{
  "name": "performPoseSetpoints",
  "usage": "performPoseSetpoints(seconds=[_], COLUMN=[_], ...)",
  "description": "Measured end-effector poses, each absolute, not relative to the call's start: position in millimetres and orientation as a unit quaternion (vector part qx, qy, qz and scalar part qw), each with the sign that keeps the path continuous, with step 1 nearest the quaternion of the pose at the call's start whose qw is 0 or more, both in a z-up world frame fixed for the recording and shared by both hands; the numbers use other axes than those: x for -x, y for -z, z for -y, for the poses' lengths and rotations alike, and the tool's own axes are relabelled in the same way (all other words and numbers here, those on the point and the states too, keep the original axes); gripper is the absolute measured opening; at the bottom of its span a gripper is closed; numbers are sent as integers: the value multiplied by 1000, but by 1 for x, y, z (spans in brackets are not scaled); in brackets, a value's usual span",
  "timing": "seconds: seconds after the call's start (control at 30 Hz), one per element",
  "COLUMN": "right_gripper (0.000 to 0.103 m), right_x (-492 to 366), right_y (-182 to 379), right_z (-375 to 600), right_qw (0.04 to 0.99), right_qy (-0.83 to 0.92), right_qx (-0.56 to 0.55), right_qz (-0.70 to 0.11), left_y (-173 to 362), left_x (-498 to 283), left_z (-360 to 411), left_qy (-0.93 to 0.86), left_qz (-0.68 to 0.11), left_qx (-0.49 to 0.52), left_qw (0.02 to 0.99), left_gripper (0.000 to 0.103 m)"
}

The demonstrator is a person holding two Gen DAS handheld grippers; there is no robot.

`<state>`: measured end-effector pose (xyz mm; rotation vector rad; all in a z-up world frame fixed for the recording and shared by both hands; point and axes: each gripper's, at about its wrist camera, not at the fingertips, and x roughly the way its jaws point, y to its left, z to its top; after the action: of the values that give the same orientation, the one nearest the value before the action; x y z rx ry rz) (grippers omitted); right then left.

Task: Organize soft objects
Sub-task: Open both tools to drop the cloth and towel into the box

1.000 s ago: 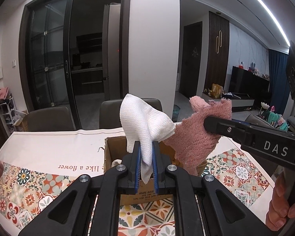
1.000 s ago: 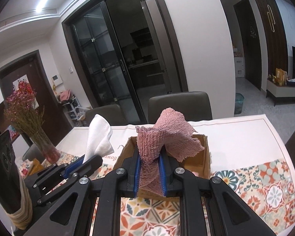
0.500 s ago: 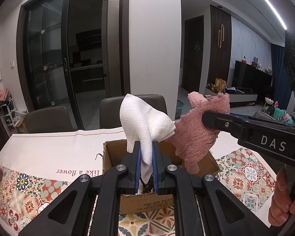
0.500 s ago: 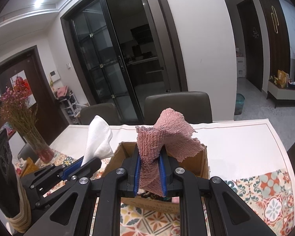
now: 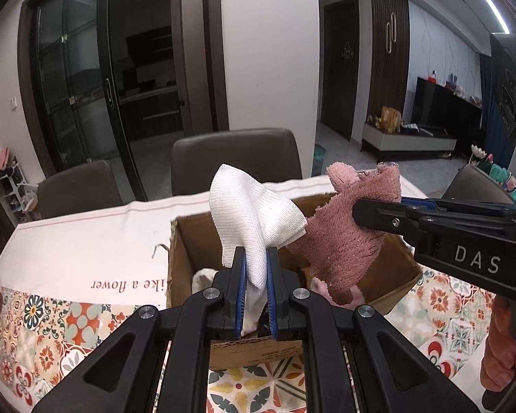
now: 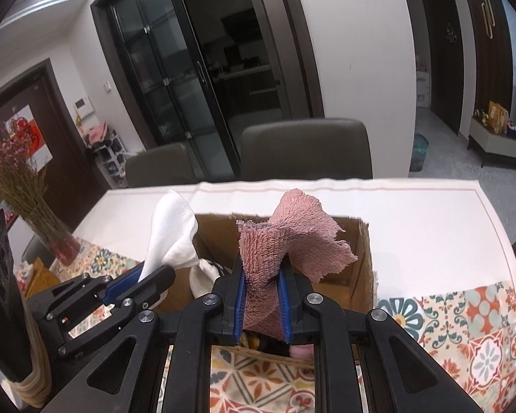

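White knitted cloth [image 5: 254, 220] sits pinched between the blue pads of the left gripper [image 5: 255, 289], whose jaws stand nearly shut on the fabric, with the loose upper part flopping forward above the fingertips. Just to its right the right gripper [image 6: 260, 304] is likewise nearly closed, clamped on a pink fuzzy cloth [image 6: 285, 237] that bunches and fans out above its fingers. Both grippers point downward over the open cardboard box [image 5: 185, 254], which lies directly ahead of and below the fingertips on a tablecloth [image 5: 86, 251] that is plain white further ahead and patterned like tiles [image 6: 464, 316] nearer. Holding each cloth by a fold near its middle looks like a way to keep the limp fabric from trailing, and hanging both over the opening suggests they are meant to be let go into the box side by side. From the left wrist the box's interior shows beneath the jaws: something white on the left and something pink on the right already lie inside, and the person's hand [image 5: 502, 354] on the right gripper's handle appears at the right edge. From the right wrist the box's far wall and right wall are plainer, dark items show just under the fingers, and a vase of dried flowers [image 6: 27, 206] stands well off to the left, beyond the left gripper.
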<state>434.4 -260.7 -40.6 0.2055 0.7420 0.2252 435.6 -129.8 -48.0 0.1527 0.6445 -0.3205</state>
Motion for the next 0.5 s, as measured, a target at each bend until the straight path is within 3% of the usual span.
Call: performPoseSetpoints(seconds=[0.27,0.33,0.5], right_gripper=[19,20,31], right_x=[-450,-453,-457], right_y=[63,67,73], right_z=[261,261,264], right_qw=[905,902,894], right_qy=[-108,-110,-112], right_qx=[-98,-101,-110], right_qz=[-399,-406,-420], left_y=[66,69,73], left_x=[-444,-445,-447], left_z=[138,139,138], left_qy=[161,161,160], left_qz=[-343,-347,-355], left_qx=[-82,-85,-83], left_qw=[922,920,917], left_gripper=[16,24,30])
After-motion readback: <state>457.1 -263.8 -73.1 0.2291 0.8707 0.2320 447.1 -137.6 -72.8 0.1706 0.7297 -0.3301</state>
